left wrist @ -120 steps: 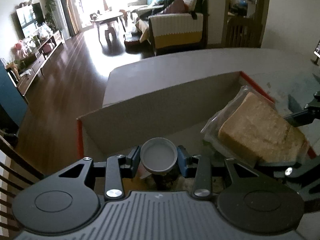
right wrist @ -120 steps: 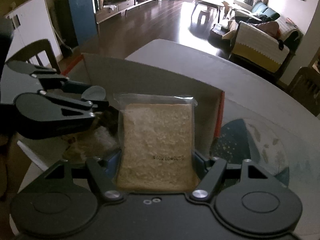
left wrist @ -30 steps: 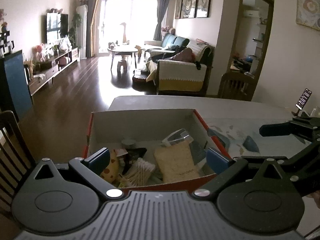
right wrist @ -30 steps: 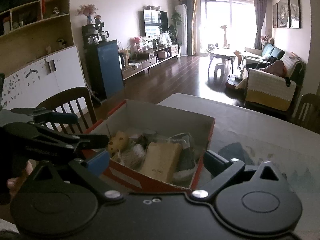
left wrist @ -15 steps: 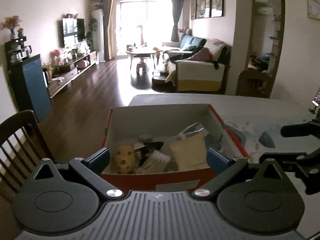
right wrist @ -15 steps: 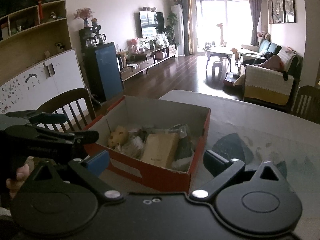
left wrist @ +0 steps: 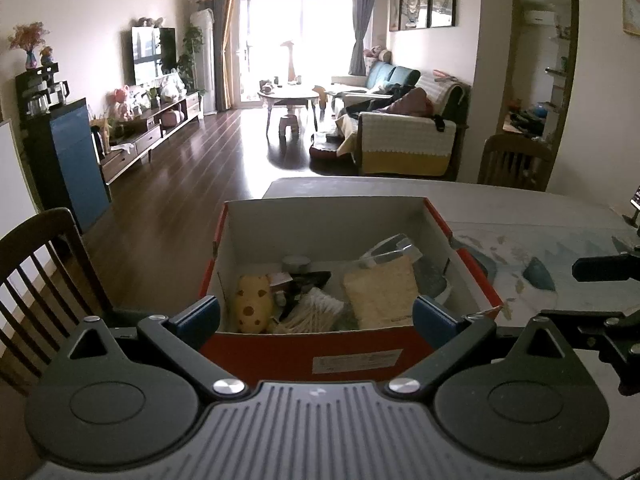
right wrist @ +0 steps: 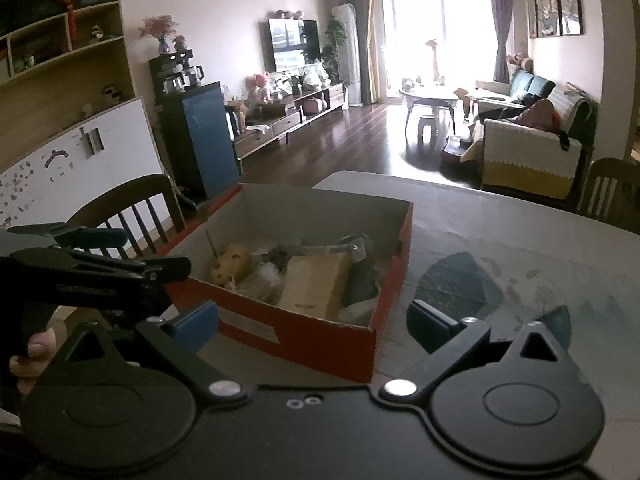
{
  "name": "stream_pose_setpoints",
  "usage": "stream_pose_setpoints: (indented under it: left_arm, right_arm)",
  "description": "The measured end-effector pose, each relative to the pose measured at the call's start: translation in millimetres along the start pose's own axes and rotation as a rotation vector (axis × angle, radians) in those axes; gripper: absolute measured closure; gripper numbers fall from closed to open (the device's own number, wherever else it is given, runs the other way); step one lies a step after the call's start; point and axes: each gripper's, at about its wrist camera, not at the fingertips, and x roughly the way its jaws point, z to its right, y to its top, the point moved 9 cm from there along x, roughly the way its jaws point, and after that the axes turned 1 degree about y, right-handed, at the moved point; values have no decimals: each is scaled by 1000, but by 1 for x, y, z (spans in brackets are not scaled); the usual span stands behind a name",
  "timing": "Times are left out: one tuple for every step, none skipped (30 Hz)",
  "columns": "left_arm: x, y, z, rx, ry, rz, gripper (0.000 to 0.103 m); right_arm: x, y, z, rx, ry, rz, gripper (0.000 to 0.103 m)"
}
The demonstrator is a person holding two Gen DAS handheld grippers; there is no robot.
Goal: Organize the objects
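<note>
At nine o'clock in the left wrist view stands a dark wooden spindle-back chair, pushed up beside the grey table. The left gripper fills the bottom of that view, its blue-padded fingers spread wide apart and holding nothing, one on each side of the near wall of an open red cardboard box with a pale lining.

The box sits at the centre of the view on the table's left end. Inside, from left to right, lie a yellow spotted soft toy, a bundle of pale cotton swabs, a small round grey-lidded jar toward the back, and a slice of bread in clear wrap. Darker items between and behind them are too jumbled to make out. A white label on the box front is unreadable.

At three o'clock the black frame of the right gripper enters, cut off by the edge.

In the right wrist view, a hand at eight o'clock grips the left tool, partly hidden behind it. The right gripper is also wide open and empty, level with the box's near right corner. The tabletop to its right bears dark blue-grey painted patches.

Beyond lies a living room with dark wood flooring, a television, a sofa and a bright window.
</note>
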Motion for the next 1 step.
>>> stream_pose_setpoints:
  left_arm:
    - [0, 0, 0, -1, -6, -2, 0]
  right_arm:
    - [0, -1, 2, 5, -5, -2, 2]
